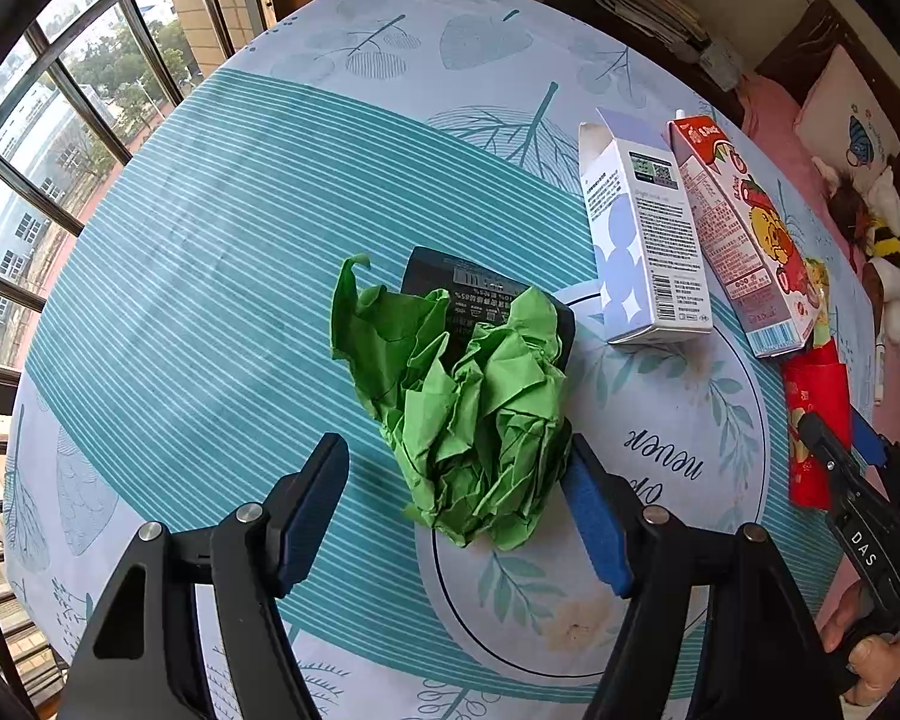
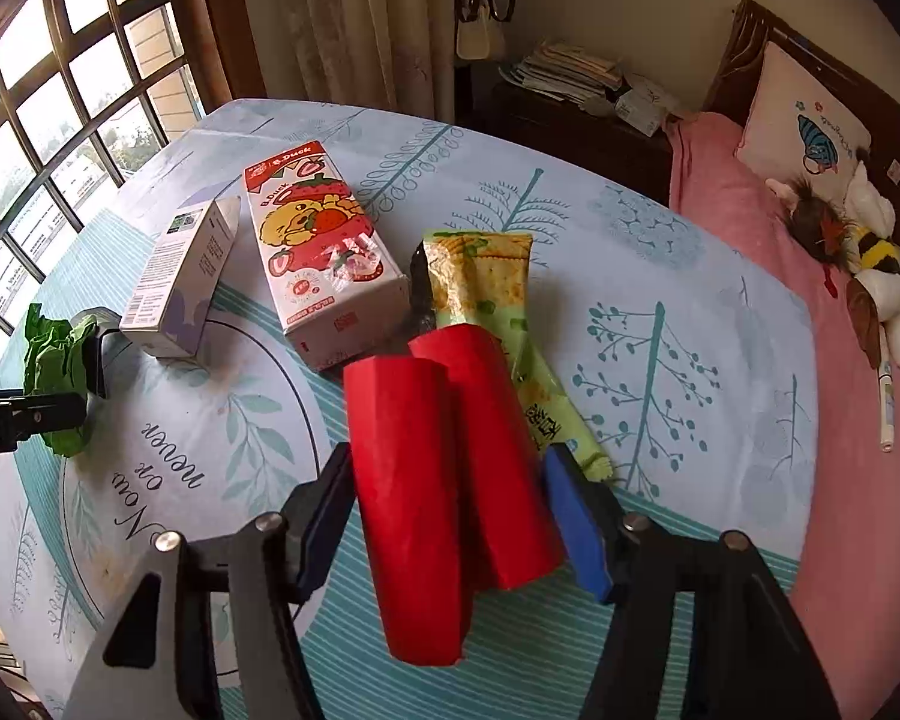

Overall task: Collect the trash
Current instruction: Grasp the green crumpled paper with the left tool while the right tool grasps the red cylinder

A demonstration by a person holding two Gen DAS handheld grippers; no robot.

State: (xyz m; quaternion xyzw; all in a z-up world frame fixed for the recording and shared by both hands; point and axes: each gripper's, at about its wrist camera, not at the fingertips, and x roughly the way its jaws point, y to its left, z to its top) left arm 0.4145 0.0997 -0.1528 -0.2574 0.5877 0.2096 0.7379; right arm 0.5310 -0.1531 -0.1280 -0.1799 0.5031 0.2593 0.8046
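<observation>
A crumpled green paper lies on the patterned bedsheet, partly over a dark packet. My left gripper is open around the paper's near end; its right pad touches the paper, the left pad stands apart. The paper also shows in the right wrist view. A folded red paper lies between the open fingers of my right gripper. A green cracker wrapper lies behind it.
A white and purple carton and a strawberry drink carton lie to the right of the green paper. The cartons show in the right wrist view. Pink blanket, pillow and plush toys lie at right. Window bars stand at left.
</observation>
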